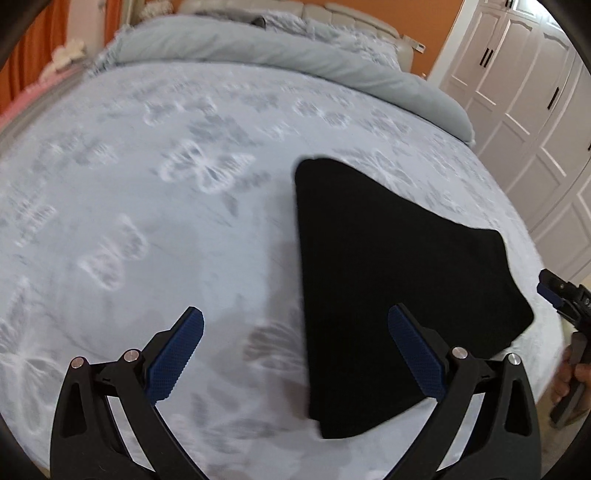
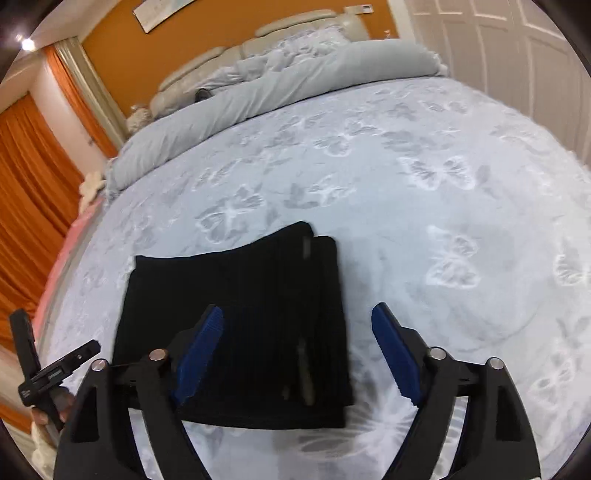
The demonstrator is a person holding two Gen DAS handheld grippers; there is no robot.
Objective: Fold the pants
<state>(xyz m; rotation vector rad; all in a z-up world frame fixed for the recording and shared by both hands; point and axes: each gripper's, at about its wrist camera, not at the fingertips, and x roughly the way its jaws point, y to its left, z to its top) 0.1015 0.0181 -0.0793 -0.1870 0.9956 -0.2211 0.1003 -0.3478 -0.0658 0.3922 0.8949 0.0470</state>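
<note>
The black pants [image 1: 388, 277] lie folded into a compact stack on the pale blue bed cover [image 1: 147, 192]. My left gripper [image 1: 295, 314] is open and hovers over the stack's left edge, its right finger above the cloth and its left finger above bare cover. In the right wrist view the same pants [image 2: 240, 295] show ribbed layers with stacked edges at the right. My right gripper [image 2: 297, 310] is open above their right half, with nothing pressed between its blue pads [image 2: 395, 354]. Neither gripper touches the fabric.
A rolled grey duvet [image 1: 295, 59] lies across the head of the bed before a cream headboard [image 2: 295, 33]. White wardrobe doors [image 1: 535, 92] stand beyond the bed's right side. Orange curtains [image 2: 29, 184] hang at the left. A hand [image 1: 569, 376] grips the other tool's handle.
</note>
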